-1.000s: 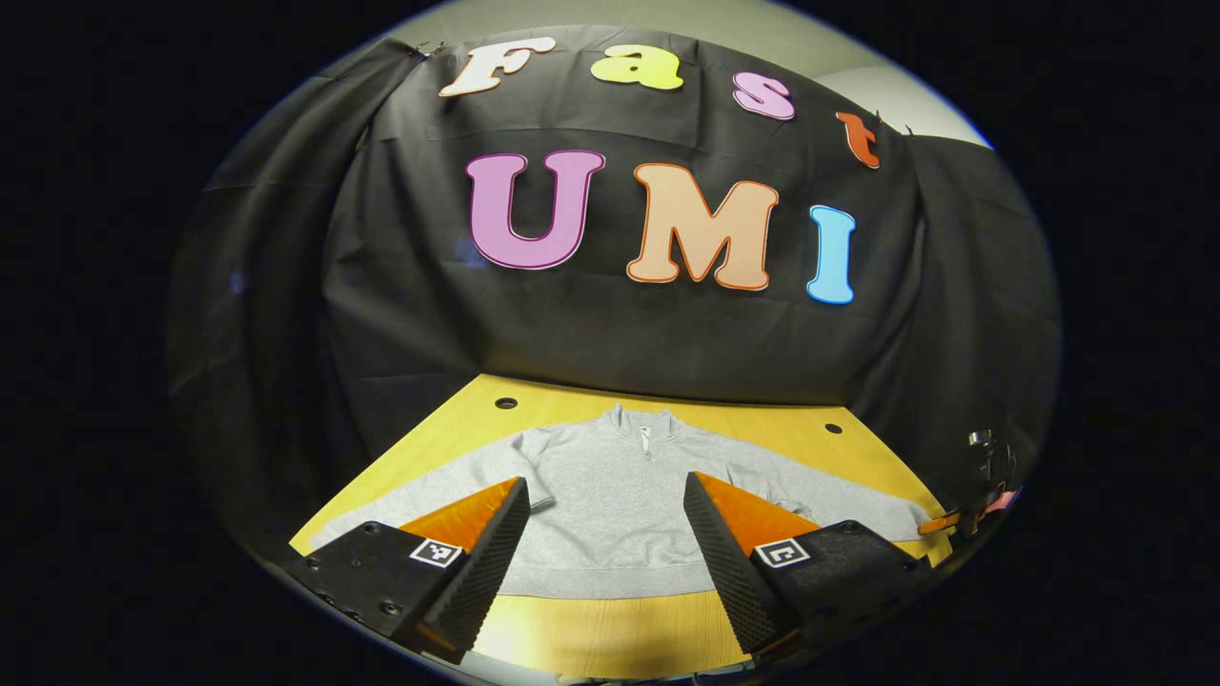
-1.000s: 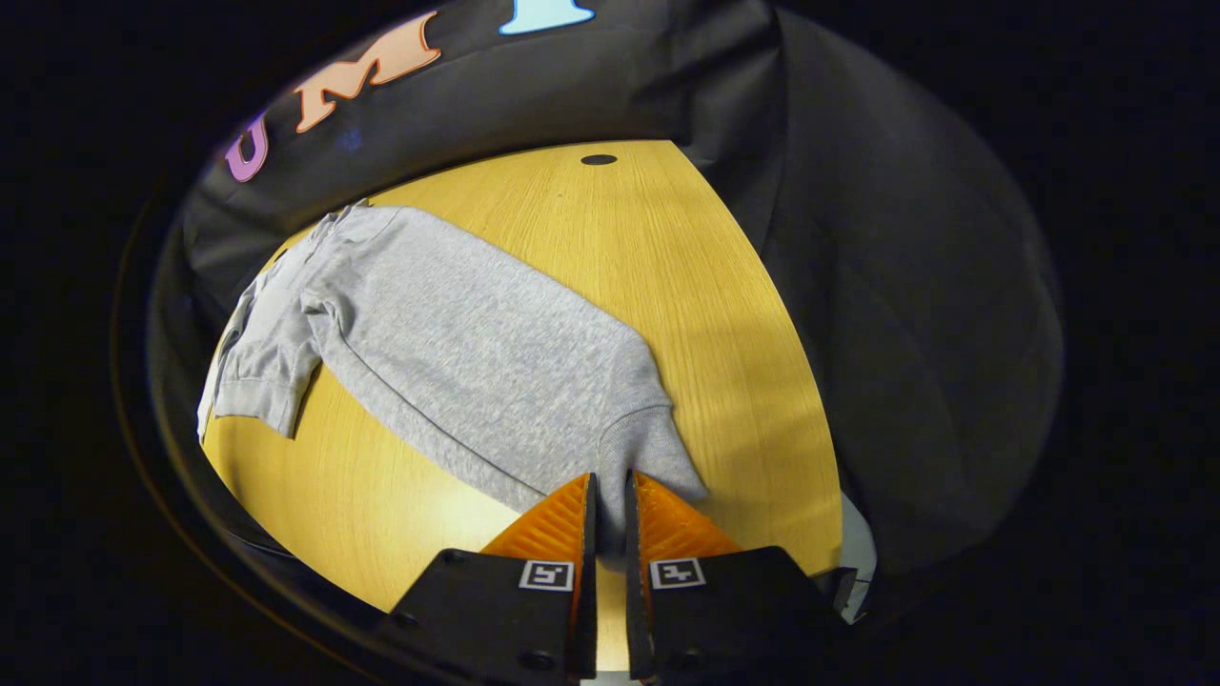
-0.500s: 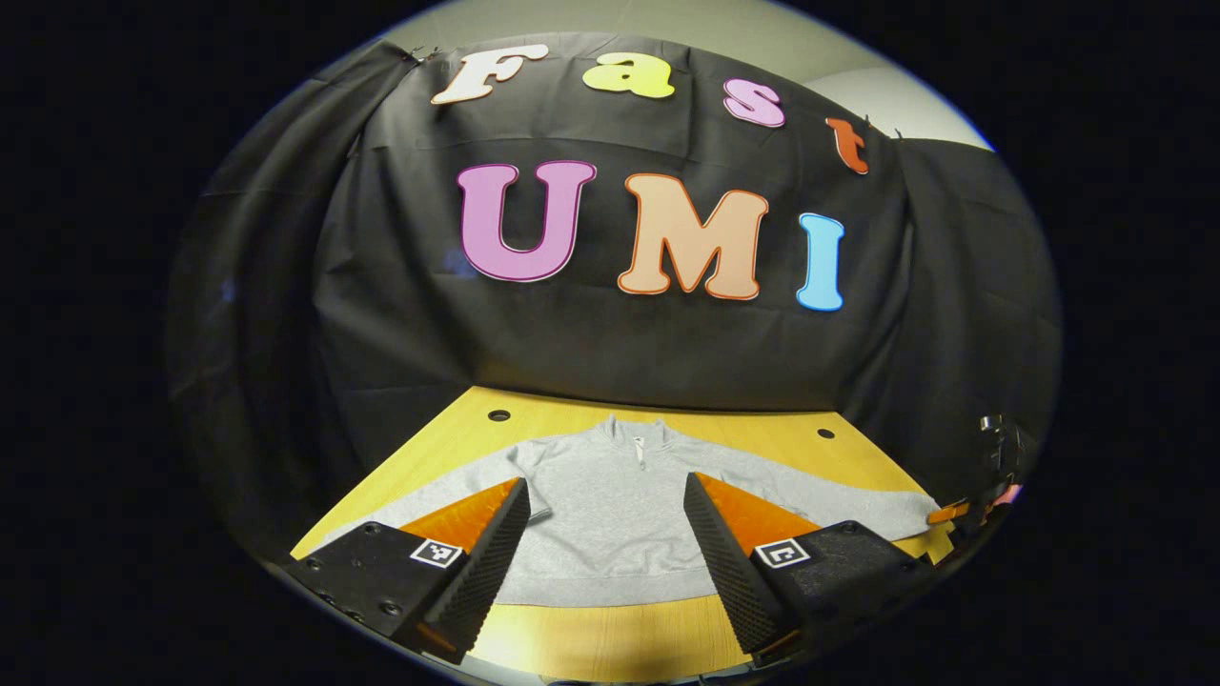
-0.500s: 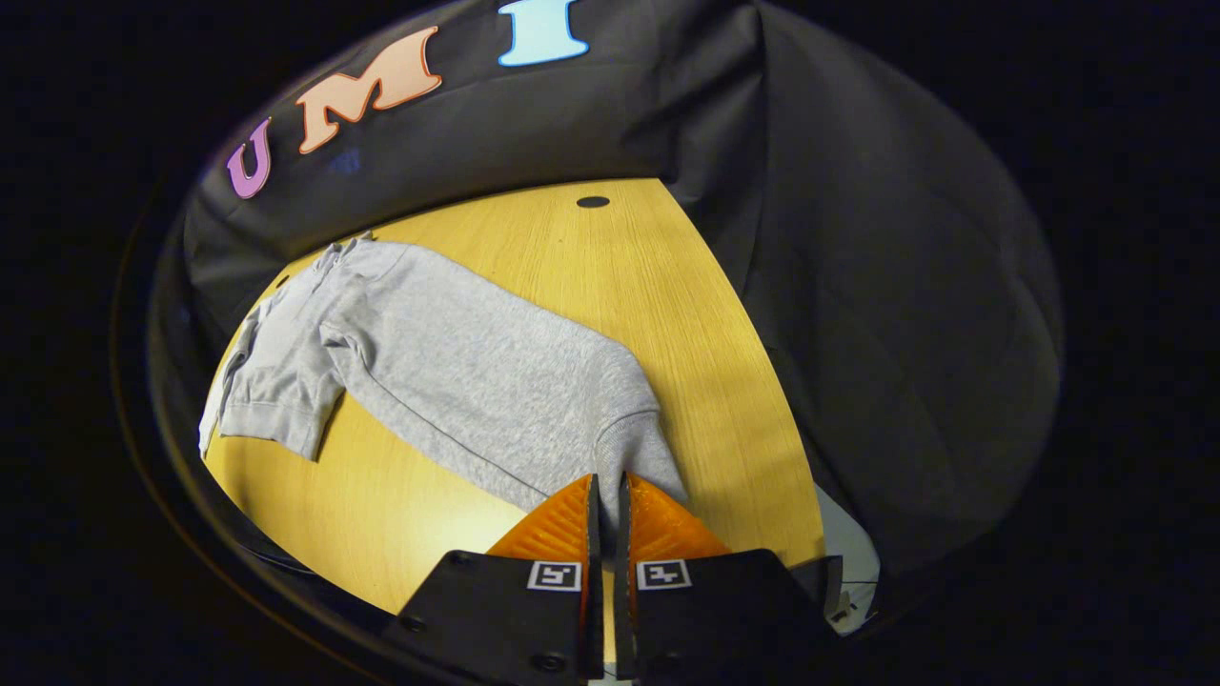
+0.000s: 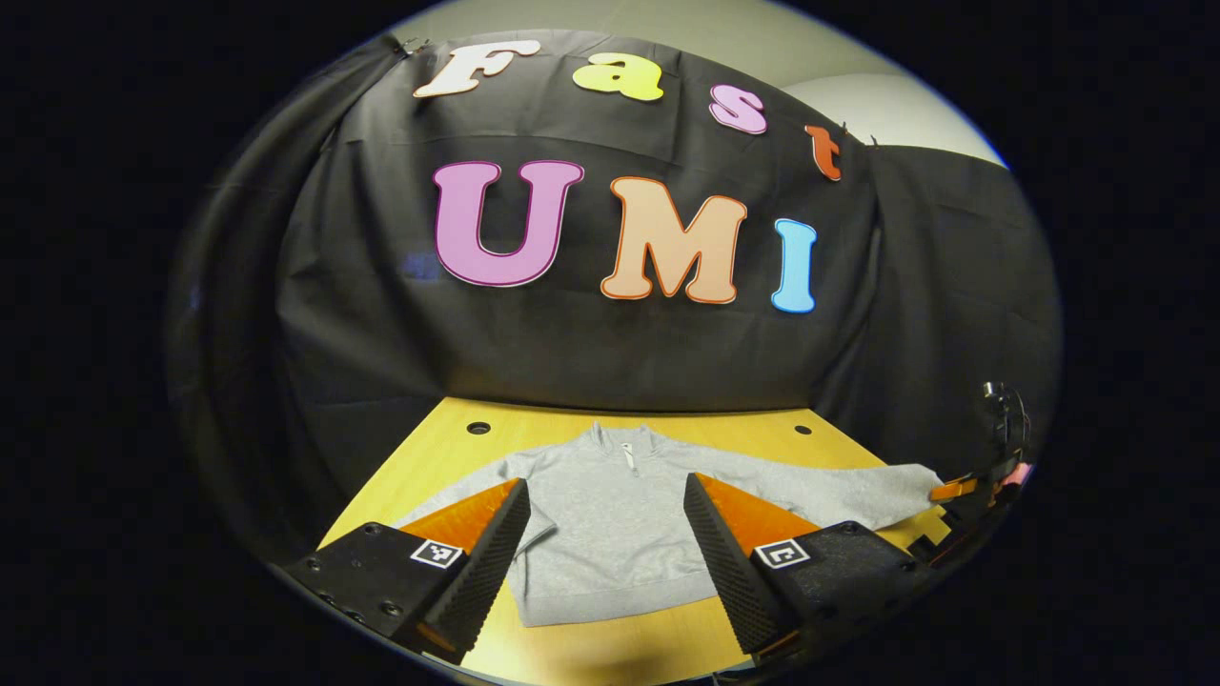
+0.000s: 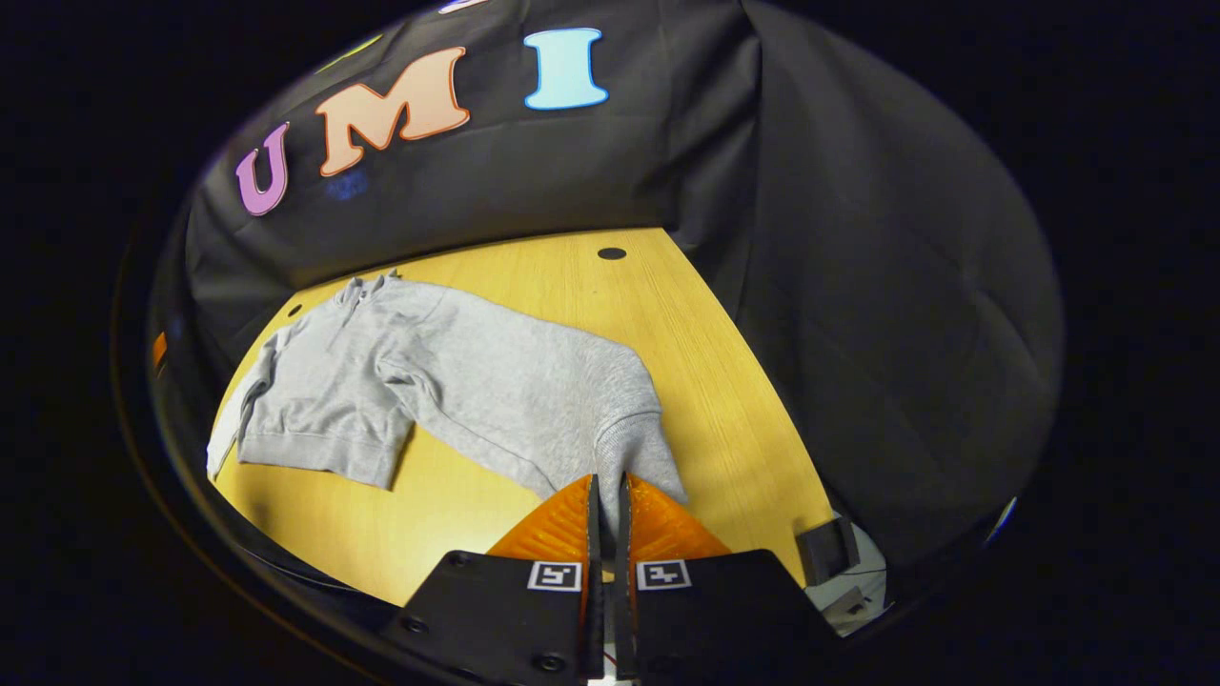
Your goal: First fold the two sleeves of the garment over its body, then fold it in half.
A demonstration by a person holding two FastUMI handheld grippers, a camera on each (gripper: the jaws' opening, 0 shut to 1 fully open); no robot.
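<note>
Right gripper (image 6: 606, 495) clamped on sleeve cuff (image 6: 637, 448), lower centre, cuff since lifted off table (image 6: 724, 381); left gripper (image 5: 606, 534) wide, idle; first sleeve fold begun.

Sweatshirts: one grey quarter-zip sweatshirt (image 5: 610, 519), with two sleeves
Grippers: two, the left gripper (image 5: 602, 534) and the right gripper (image 6: 606, 519)
Tables: one wooden table (image 6: 724, 381)
Round holes in the table: two, one hole (image 5: 478, 428) and another hole (image 5: 803, 430)
</note>
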